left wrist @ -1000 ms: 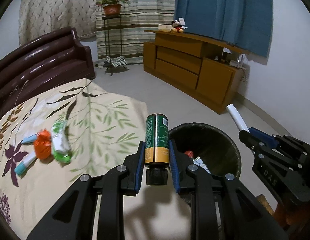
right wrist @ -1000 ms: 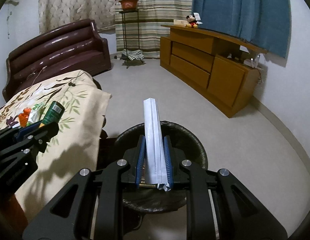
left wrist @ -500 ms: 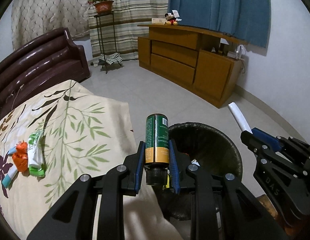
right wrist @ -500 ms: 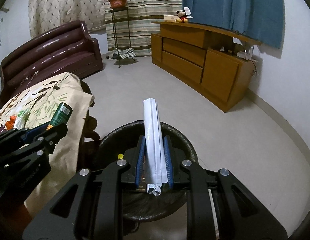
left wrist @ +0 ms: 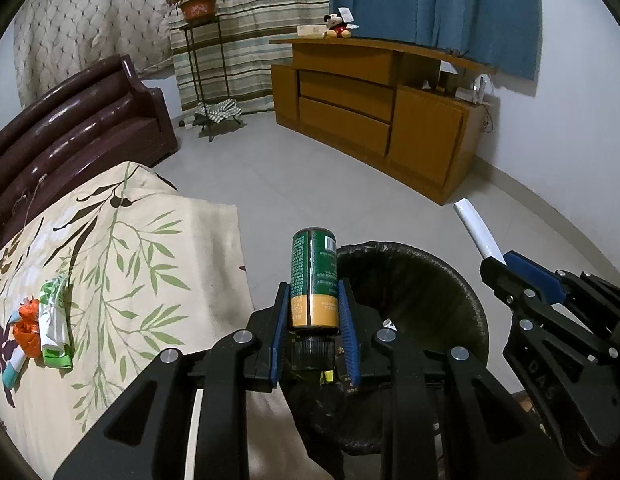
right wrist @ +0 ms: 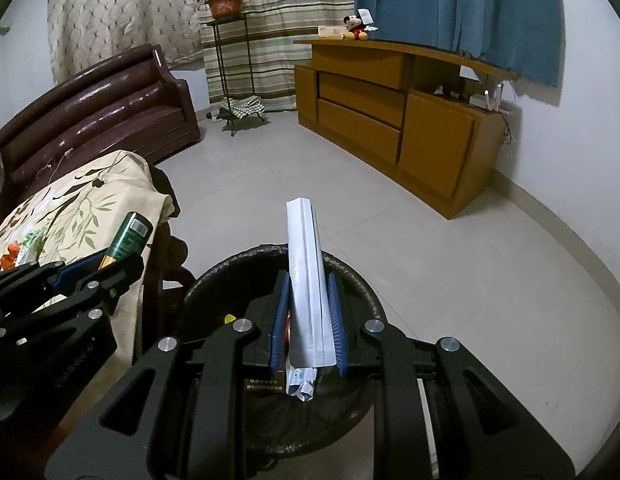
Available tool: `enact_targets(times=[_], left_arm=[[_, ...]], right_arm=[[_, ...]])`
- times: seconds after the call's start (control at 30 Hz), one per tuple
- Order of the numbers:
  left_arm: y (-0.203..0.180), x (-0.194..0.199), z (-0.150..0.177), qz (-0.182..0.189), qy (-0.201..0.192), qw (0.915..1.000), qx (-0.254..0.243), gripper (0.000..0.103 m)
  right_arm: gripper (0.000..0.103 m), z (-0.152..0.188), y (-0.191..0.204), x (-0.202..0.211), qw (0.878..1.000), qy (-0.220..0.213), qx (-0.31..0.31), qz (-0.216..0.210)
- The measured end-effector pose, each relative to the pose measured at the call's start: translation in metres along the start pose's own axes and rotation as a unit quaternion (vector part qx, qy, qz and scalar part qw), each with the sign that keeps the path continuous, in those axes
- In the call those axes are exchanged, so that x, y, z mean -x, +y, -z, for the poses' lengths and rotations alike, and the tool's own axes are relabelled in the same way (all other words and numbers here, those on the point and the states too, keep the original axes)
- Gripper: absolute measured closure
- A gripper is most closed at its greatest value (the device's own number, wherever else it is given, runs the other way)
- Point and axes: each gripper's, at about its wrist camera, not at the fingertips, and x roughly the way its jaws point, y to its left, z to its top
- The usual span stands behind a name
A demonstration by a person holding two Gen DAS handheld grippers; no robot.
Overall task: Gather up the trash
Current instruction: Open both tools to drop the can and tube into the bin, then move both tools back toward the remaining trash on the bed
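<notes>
Trash was lined up for the drop: left gripper (left wrist: 313, 316) clamped tight on a green bottle (left wrist: 314, 278) at lower centre, right gripper (right wrist: 308, 316) pinching a white packet (right wrist: 308, 280), both over the black bin (right wrist: 361, 284), wrappers (left wrist: 42, 320) left on the cloth at lower left.
</notes>
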Motion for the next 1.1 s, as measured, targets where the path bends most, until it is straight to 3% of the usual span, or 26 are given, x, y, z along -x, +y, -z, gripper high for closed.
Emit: enact_targets(times=[0.1, 0.17, 0.33, 0.73, 1.1], left_arm=[[-0.001, 0.001, 0.0, -0.005, -0.004, 1.0, 0.0, 0.06], [-0.002, 0.001, 0.0, -0.009, -0.008, 0.9999, 0.0, 0.05], [0.001, 0.003, 0.0, -0.014, -0.011, 0.9998, 0.002, 0.039], [0.015, 0.014, 0.001, -0.013, -0.014, 0.9997, 0.014, 0.035], [0.053, 0.042, 0.012, -0.04, -0.025, 0.9984, 0.031, 0.035]], right_arm=[[0.079, 0.001, -0.001, -0.001, 1.0, 0.0, -0.005, 0.001], [0.064, 0.001, -0.003, -0.001, 1.0, -0.002, -0.01, 0.001], [0.064, 0.001, -0.006, 0.001, 1.0, -0.005, -0.018, 0.002], [0.058, 0.0, -0.004, 0.006, 1.0, -0.005, -0.022, -0.001], [0.056, 0.001, 0.031, 0.014, 1.0, -0.002, -0.005, -0.031]])
